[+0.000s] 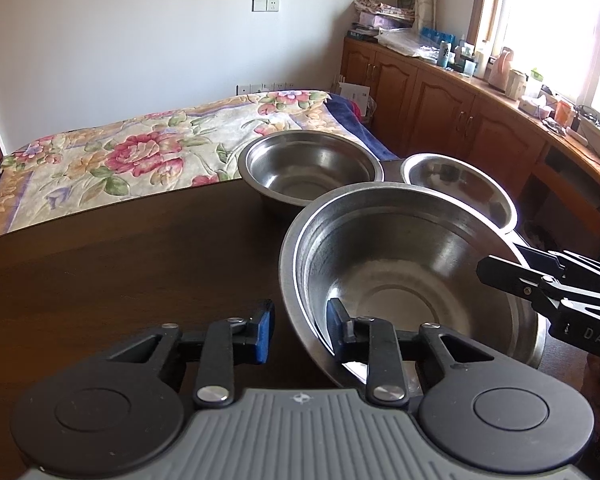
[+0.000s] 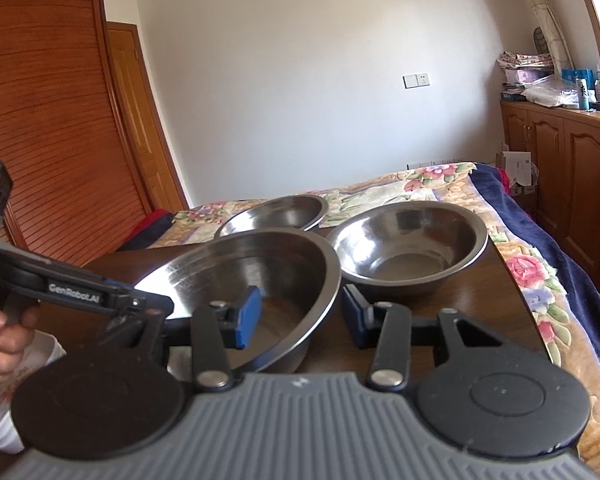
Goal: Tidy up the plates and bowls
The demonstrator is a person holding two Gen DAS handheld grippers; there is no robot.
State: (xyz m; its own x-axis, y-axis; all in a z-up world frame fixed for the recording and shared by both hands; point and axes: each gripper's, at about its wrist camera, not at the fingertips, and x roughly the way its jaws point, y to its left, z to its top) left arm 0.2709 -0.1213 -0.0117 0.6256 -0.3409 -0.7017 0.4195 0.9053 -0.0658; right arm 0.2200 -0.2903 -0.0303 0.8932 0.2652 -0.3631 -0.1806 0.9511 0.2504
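Left wrist view: my table (image 1: 100, 280) carries three steel bowls, and the big bowl (image 1: 412, 280) sits nearest me, tilted, with two smaller bowls, one (image 1: 308, 168) and another (image 1: 460, 188), behind it. My left claw (image 1: 300, 330) stands open astride the big bowl's near rim, one pad (image 1: 338, 320) inside, the other outside. My right claw (image 2: 300, 312) is open too, straddling the opposite rim. Both are equally near, so I judge closing on the rim comes next, then nesting.
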